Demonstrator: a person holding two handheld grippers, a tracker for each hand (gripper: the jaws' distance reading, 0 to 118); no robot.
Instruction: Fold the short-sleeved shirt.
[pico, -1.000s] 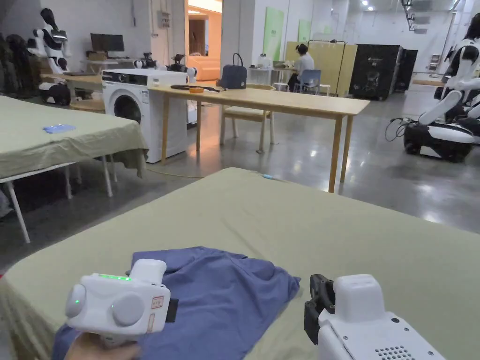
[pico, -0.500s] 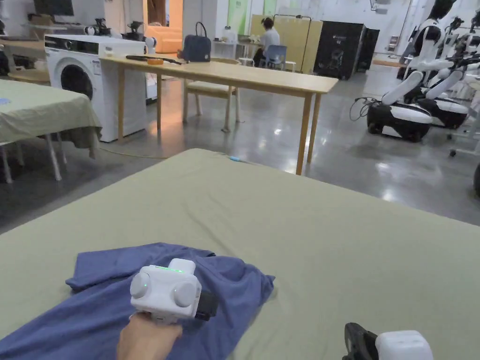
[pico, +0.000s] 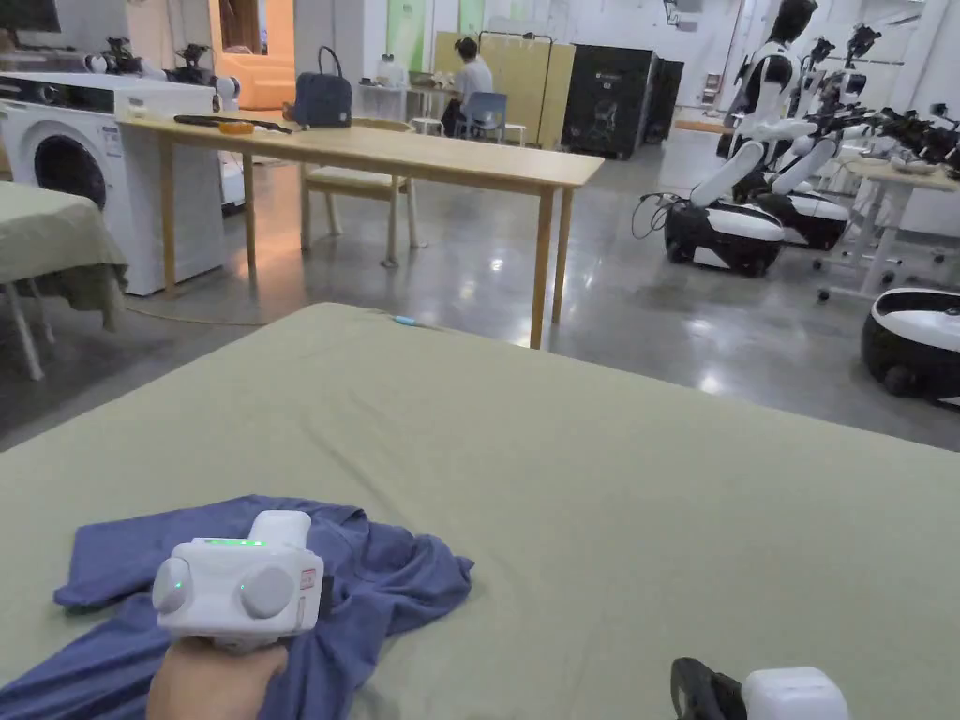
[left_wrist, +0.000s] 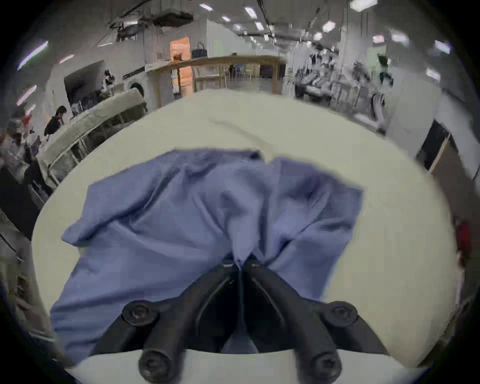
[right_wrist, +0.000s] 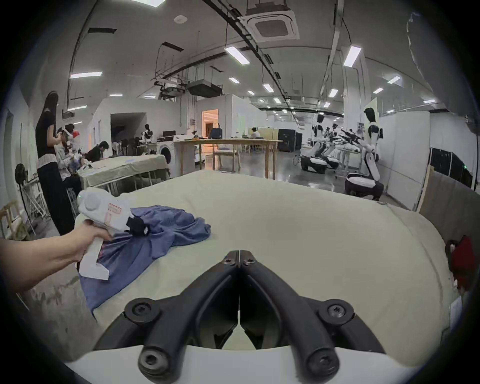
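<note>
Loosely bunched blue shirt pinched in left claw; right claw closed, empty

left claw pinched closed, gripped by a hand; right claw closed

Inventory, counted by kind.

Shirt: one, blue, crumpled, lower left of the head view.

Grippers: two. Left gripper, lower centre of its own view, jaws pinching the shirt's cloth; right gripper, lower centre of its own view, jaws together with nothing between them.

Green-covered tables: two. The near table across the lower head view; the second table at the left edge.

Wooden table: one, upper left.

Washing machine: one, upper left.

Dark bag: one, on the wooden table.

Seated person: one, top centre.
</note>
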